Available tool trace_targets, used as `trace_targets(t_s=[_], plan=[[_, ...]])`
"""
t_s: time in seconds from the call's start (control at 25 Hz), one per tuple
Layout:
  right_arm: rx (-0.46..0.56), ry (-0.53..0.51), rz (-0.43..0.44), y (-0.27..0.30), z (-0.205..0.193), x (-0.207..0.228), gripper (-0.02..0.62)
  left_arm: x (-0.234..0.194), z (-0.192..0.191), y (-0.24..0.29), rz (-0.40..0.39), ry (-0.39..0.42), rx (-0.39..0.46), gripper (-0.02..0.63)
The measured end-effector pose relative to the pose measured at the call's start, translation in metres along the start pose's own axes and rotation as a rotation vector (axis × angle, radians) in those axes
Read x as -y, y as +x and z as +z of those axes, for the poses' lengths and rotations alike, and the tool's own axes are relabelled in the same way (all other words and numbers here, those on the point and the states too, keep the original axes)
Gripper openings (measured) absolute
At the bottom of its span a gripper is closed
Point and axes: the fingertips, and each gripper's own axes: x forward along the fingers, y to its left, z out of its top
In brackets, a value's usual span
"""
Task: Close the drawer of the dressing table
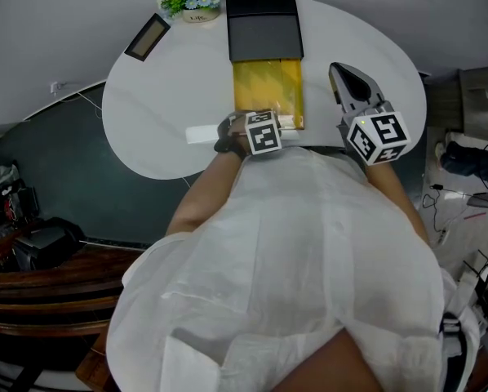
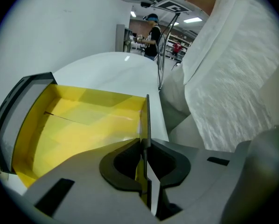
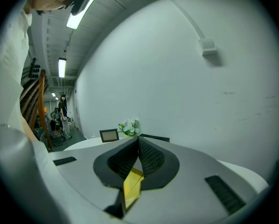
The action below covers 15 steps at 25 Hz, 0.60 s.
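At centre of the head view, the yellow drawer [image 1: 267,88] is sticking wide out of its black case [image 1: 263,23]; the left gripper [image 2: 145,143] is pinching its front wall, the right gripper [image 3: 138,143] is idling pressed together, empty, so the whole push is remaining.

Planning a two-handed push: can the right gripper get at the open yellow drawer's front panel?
Probably yes. The right gripper hovers shut and empty just right of the yellow drawer; only white tabletop lies between. The left gripper, clamped on the front panel, may crowd it.
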Motion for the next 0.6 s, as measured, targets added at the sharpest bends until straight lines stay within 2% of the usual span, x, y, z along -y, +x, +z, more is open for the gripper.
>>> trace_targets(t_s=[0.28,0.44,0.6], plan=[[-0.072,-0.068,0.095,0.050,0.001,0.012,0.009,0.002,0.001,0.001,-0.012,0.058,-0.021,0.044],[-0.029,0.006,0.043,0.062,0.011,0.020,0.009,0.003,0.000,0.001,-0.011,0.066,-0.028,0.043],[-0.017,0.112,-0.023,0.053,-0.006,0.024,0.009,0.001,0.000,0.001,-0.007,0.072,-0.023,0.041]])
